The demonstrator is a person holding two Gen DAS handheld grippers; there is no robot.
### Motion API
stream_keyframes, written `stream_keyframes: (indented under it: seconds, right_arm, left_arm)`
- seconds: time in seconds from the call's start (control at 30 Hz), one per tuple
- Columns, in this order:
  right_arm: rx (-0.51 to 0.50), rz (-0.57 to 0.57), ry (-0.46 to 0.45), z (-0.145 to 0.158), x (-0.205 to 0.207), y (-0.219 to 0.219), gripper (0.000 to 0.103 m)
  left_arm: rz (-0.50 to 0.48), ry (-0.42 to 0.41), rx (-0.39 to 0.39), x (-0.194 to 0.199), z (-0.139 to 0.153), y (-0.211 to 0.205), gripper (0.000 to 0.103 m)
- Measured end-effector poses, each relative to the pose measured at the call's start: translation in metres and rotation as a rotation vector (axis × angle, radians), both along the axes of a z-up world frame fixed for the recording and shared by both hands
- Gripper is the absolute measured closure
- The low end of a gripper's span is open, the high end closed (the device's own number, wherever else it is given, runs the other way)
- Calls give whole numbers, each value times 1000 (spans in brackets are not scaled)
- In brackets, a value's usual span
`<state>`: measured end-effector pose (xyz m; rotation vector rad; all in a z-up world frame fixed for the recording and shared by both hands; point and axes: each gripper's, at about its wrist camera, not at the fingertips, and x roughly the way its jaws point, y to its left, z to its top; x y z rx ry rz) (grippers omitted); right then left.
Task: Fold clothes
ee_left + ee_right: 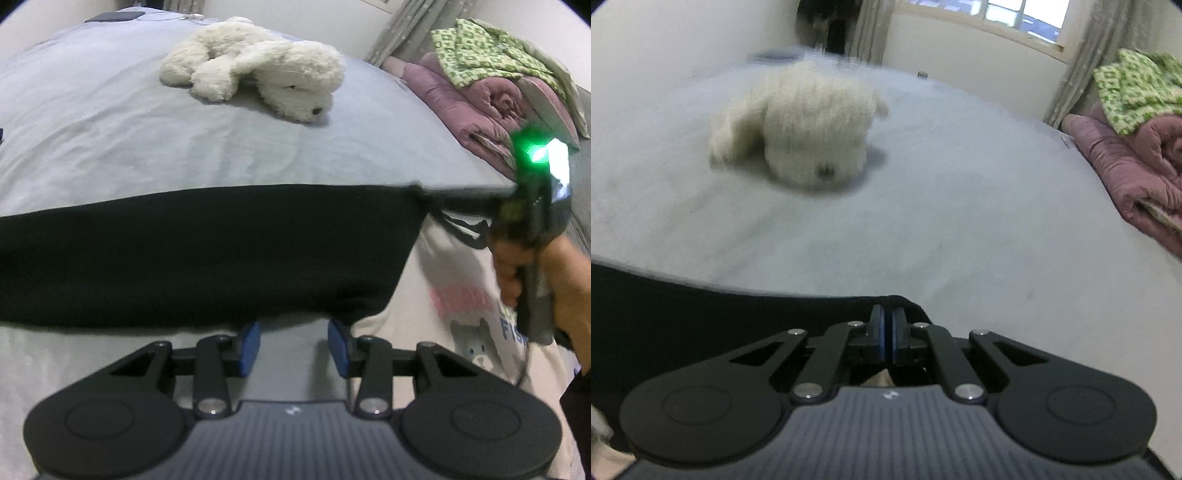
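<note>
We are over the bed (110, 122) now, its grey sheet spread wide, and across the near part of it lies the black garment (192, 251), a broad dark band running from the left edge of the left wrist view to a corner on the right. Our left gripper (293, 341) sits just at the near hem of that black cloth, its blue pads (249, 343) standing partly apart with grey fabric showing between them and nothing pinched there; the hem lies just beyond the tips. Over to the right, our right hand (524, 273) is wrapped round the handle of the other tool, a green light glowing on its body, and the far corner of the black garment is drawn out in a thin stretched line towards it. From the right wrist view we see why: the right gripper (886, 332) has its jaws pressed together, blue pads meeting, right on the top edge of the black garment (701, 332), so it looks clamped on the cloth there. Under and beside the black piece lies a cream shirt (443, 280) with pink and blue lettering and a small cat print, near our right hand. Further up the bed a white plush dog (258, 66) lies on its side, well apart from the clothes. At the right edge a mauve quilt (476, 103) is bundled up, with a green patterned cloth (480, 48) heaped on top of it, and curtains (1075, 62) hang by the window (1015, 14) behind.
</note>
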<state>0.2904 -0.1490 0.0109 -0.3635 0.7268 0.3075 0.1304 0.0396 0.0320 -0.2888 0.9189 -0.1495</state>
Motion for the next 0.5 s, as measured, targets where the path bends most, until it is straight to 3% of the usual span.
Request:
stream_keyframes:
  seconds: [0.1, 0.2, 0.27, 0.33, 0.4, 0.5]
  right_arm:
    - [-46, -10, -36, -6, -4, 9, 97]
    - [14, -34, -36, 5, -8, 1, 90]
    - [84, -34, -46, 18, -15, -15, 87]
    - [138, -27, -61, 31, -24, -32, 77]
    - [127, -9, -77, 42, -35, -58, 76]
    - [81, -53, -91, 52, -40, -109, 66]
  left_arm:
    - [16, -4, 16, 1, 1, 5, 62]
    - [29, -6, 23, 2, 1, 10, 62]
    - [35, -5, 21, 2, 1, 12, 62]
    - [37, -3, 19, 2, 2, 14, 62]
    - [34, -3, 28, 2, 3, 14, 62]
    - [38, -3, 36, 2, 3, 15, 62]
